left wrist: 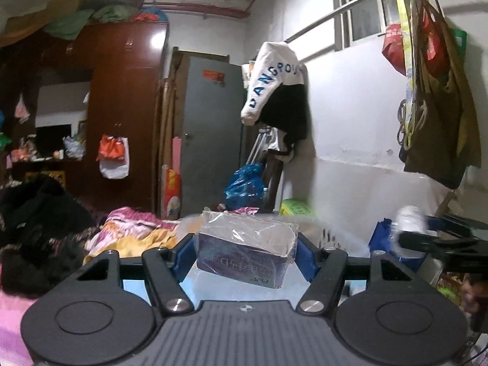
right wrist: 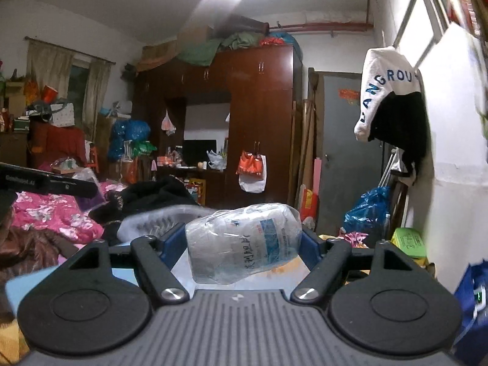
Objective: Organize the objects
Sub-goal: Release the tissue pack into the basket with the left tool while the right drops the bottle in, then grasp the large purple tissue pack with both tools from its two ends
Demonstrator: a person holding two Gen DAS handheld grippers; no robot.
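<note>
— Left gripper (left wrist: 245,251)?
— Fingers clamped on a plastic-wrapped purple box (left wrist: 245,251), held aloft.
— Right gripper (right wrist: 244,244)?
— Closed around a wrapped white bottle (right wrist: 244,244), seemingly medicine; label blurred.

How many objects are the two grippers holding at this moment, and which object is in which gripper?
2. The left hand-held gripper holds a plastic-wrapped purple box. The right hand-held gripper holds a plastic-wrapped white bottle, lying sideways between its fingers.

Ahead of us the air stands open; the white wall (right wrist: 457,183) hems our right, bedding (right wrist: 52,210) and a clear basket (right wrist: 158,216) crowd below
</note>
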